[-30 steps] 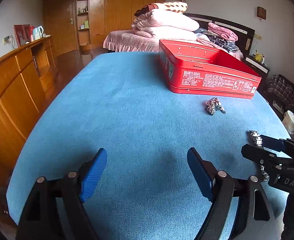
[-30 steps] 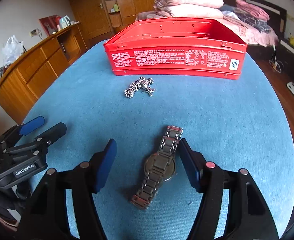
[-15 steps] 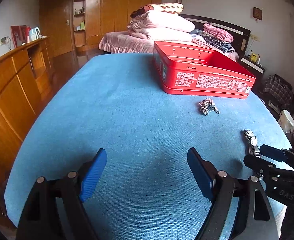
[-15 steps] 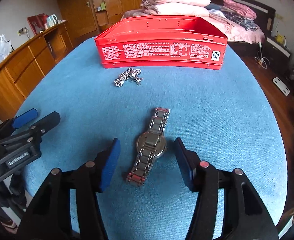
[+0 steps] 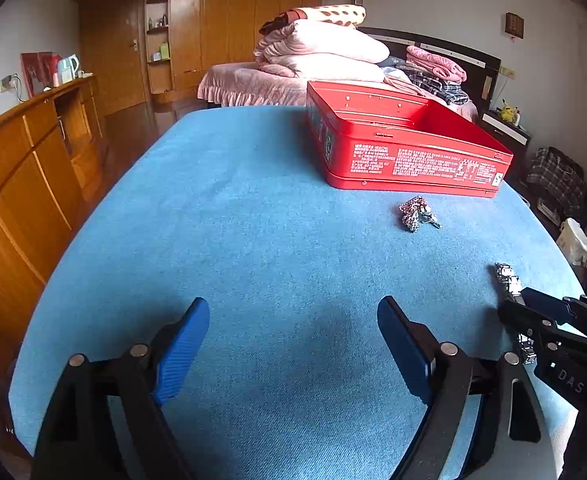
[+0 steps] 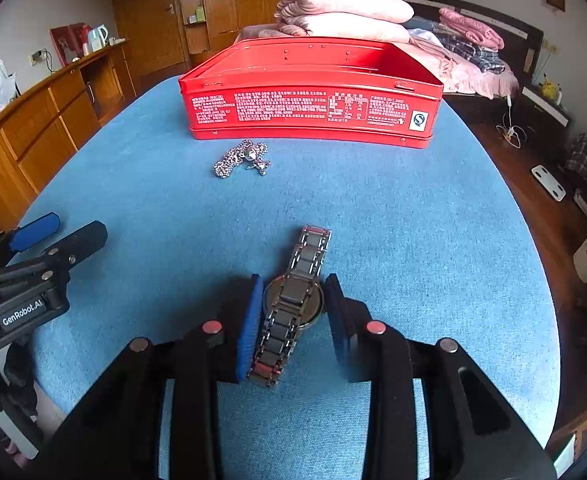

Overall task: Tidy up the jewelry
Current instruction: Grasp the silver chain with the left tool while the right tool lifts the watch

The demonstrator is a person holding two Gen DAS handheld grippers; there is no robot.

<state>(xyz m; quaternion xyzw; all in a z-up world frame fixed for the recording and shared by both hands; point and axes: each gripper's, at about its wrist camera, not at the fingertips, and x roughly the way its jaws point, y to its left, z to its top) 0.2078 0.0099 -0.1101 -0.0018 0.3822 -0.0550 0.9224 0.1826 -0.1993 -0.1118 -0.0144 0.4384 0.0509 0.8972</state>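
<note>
Closing right gripper (image 6: 293, 312) around watch (image 6: 293, 300)

- The right gripper (image 6: 293, 312) points down at an angle. Its jaws have just been closing, with the watch (image 6: 291, 308) between them.
- The blue left pad (image 6: 251, 322) looks to touch the watch case; the right finger (image 6: 339, 316) is just beside the case, and contact there I cannot tell.
- The left gripper (image 5: 293, 344) points down at an angle, with its jaws wide apart and nothing between them.
</note>
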